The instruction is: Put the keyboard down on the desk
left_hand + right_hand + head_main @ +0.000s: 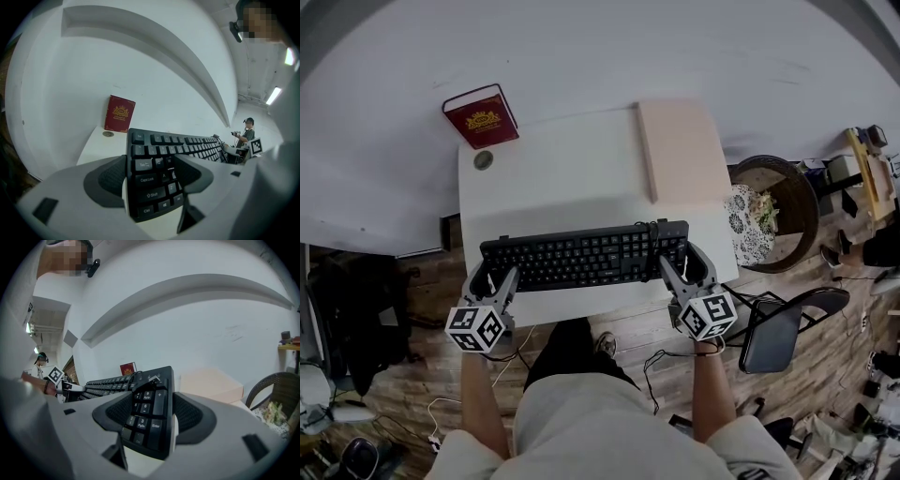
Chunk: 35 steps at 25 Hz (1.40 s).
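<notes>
A black keyboard (581, 258) lies lengthwise across the near part of the small white desk (562, 178), close to its front edge. My left gripper (494, 274) is shut on the keyboard's left end (145, 187), jaws clamped over the Tab and Caps Lock keys. Over the number pad (145, 416), my right gripper (682, 261) is shut on the right end. In both gripper views the keyboard looks tilted above the white top. Whether its underside touches the desk I cannot tell. Its cable (654, 231) loops at the far right corner.
A red book (480, 116) leans against the white wall at the desk's back left, with a small round disc (483, 160) before it. A pale pink box (680, 150) sits at the back right. A wicker basket (780, 199) and a dark chair (787, 323) stand right of the desk.
</notes>
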Each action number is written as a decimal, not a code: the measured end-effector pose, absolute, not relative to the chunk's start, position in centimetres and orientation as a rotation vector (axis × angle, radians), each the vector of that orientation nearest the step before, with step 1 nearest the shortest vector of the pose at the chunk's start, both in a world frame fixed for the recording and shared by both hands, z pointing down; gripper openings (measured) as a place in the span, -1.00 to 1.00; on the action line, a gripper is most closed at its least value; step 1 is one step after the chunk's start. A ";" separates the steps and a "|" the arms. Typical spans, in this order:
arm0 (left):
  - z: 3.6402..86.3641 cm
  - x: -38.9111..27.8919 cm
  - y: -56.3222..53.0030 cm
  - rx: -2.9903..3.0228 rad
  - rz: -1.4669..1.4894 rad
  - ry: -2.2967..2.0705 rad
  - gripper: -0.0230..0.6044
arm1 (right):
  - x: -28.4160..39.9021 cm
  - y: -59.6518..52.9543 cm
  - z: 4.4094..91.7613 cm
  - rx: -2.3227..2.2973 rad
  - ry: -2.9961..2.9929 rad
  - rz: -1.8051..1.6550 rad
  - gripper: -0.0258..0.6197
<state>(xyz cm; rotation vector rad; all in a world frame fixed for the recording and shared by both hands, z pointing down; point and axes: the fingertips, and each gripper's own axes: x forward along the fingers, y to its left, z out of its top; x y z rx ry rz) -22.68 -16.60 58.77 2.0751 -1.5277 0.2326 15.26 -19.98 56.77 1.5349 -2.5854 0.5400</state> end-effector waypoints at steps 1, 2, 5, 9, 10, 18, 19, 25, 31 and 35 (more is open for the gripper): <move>59.0 -22.8 -16.8 2.070 0.236 -1.524 0.08 | 15.1 -20.1 57.0 1.532 -2.581 0.548 -0.07; 59.3 -22.9 -16.9 2.066 0.239 -1.520 0.08 | 15.0 -20.3 57.2 1.530 -2.576 0.555 -0.07; 60.0 -23.0 -17.2 2.053 0.248 -1.512 0.08 | 14.9 -20.6 58.0 1.523 -2.561 0.576 -0.07; 61.4 -23.5 -17.7 2.027 0.258 -1.496 0.08 | 14.4 -21.3 59.2 1.512 -2.541 0.601 -0.07; 61.8 -23.6 -17.7 2.020 0.261 -1.493 0.08 | 14.3 -21.4 59.6 1.507 -2.536 0.607 -0.07; 64.5 -24.1 -18.4 1.971 0.286 -1.458 0.08 | 13.8 -22.3 62.5 1.475 -2.489 0.686 -0.07; 64.8 -24.1 -18.5 1.966 0.290 -1.457 0.08 | 13.8 -22.4 62.9 1.476 -2.482 0.698 -0.07; 66.3 -24.2 -18.4 1.926 0.332 -1.452 0.08 | 13.7 -22.3 64.6 1.459 -2.445 0.748 -0.07; 67.8 -24.6 -18.6 1.886 0.345 -1.445 0.08 | 13.2 -23.2 66.1 1.424 -2.412 0.790 -0.07; 68.5 -24.7 -19.0 1.867 0.358 -1.448 0.08 | 13.1 -23.7 67.0 1.406 -2.386 0.827 -0.07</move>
